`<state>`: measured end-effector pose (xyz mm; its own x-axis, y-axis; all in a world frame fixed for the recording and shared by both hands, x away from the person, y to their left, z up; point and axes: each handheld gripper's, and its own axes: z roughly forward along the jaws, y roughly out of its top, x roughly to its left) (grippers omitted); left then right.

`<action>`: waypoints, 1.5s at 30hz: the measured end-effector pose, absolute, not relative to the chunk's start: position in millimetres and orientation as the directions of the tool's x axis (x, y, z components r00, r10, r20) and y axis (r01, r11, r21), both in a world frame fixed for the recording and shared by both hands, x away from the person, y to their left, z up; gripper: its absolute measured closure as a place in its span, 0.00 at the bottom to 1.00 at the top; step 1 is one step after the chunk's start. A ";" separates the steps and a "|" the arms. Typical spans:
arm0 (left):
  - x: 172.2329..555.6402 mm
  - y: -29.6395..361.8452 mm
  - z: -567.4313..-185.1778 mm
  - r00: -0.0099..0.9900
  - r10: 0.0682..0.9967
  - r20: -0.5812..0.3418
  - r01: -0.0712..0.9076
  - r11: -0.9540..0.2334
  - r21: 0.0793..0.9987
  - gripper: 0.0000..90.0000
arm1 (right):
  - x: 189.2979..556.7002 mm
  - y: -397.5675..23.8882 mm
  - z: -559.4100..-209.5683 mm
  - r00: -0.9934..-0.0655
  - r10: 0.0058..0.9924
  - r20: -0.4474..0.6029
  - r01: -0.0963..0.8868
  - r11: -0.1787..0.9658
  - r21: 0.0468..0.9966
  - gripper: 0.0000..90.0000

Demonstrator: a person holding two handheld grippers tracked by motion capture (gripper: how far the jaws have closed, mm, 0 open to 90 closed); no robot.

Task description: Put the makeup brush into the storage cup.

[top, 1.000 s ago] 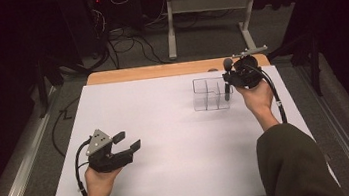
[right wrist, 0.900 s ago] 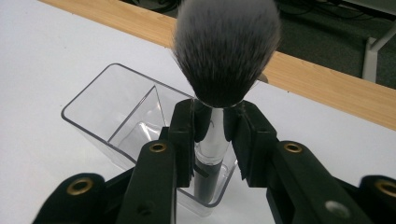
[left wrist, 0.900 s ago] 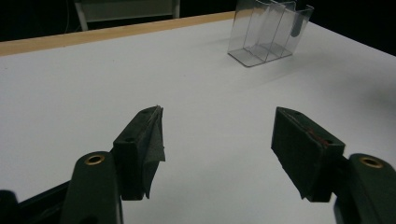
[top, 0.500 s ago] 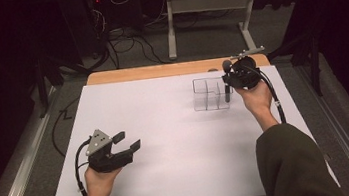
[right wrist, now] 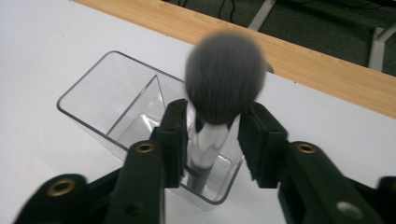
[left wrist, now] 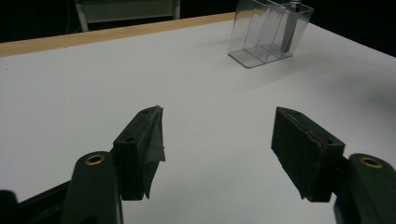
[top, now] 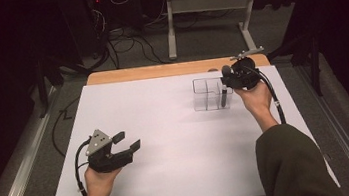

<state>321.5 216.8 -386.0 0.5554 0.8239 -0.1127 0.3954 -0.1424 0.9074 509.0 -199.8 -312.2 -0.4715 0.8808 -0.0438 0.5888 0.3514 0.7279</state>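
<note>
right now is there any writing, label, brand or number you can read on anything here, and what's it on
None: no readable text in any view.
The clear organizer is plain plastic with no label.
The makeup brush standing in it shows no brand on its silver handle.
The left tongs and right tongs carry no markings on their black pads.
The white table is bare of print.

No writing, label, brand or number can be read anywhere in these pictures. The clear organizer (top: pixel 212 93), the brush (right wrist: pixel 219 93) and the white desk (top: pixel 166 129) bear no print (the desk surface is plain).
</note>
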 end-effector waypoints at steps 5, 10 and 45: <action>321.4 216.8 -385.9 0.555 0.824 -0.115 0.394 -0.140 0.908 0.38 | 506.9 -199.5 -310.7 -0.477 0.878 -0.039 0.582 0.348 0.735 0.60; 321.3 216.7 -385.9 0.555 0.824 -0.116 0.394 -0.138 0.909 0.38 | 503.8 -199.7 -310.3 -0.484 0.874 -0.036 0.570 0.347 0.745 0.58; 321.8 215.7 -386.4 0.555 0.823 -0.116 0.399 -0.141 0.906 0.38 | 485.8 -216.3 -306.6 -0.502 0.865 -0.012 0.529 0.318 0.787 0.52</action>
<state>321.8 215.7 -386.4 0.5553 0.8235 -0.1164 0.3987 -0.1408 0.9062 485.8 -216.3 -306.6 -0.5022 0.8647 -0.0124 0.5288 0.3184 0.7868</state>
